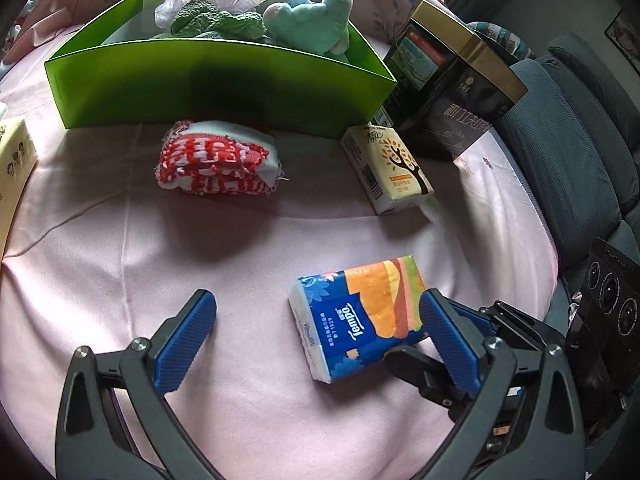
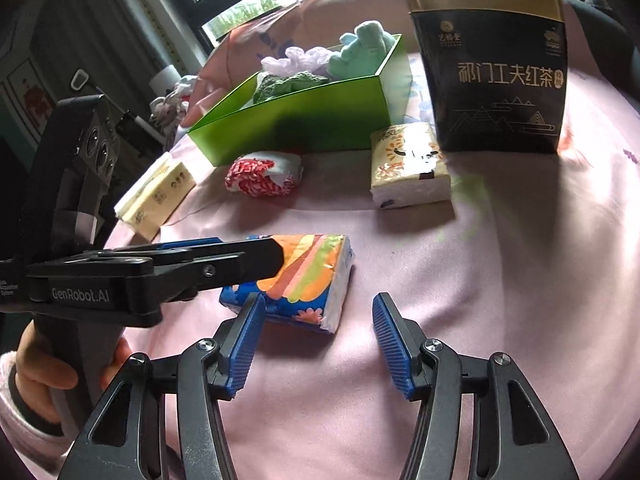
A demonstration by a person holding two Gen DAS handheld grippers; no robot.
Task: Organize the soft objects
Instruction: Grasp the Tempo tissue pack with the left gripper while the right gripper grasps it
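The Tempo tissue pack (image 1: pixel 358 316) lay on the pink cloth (image 1: pixel 120 272), low and right of centre, between the left gripper (image 1: pixel 320 320)'s spread jaws, touching its right pad. The right gripper (image 2: pixel 318 340) stood spread just beside the pack, pinching nothing.

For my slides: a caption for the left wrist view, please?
Open left gripper straddles a Tempo tissue pack on pink cloth, green box behind.

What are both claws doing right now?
Left claw: open, astride the blue-and-orange Tempo tissue pack, not gripping.
Right claw: open, empty, beside the pack.
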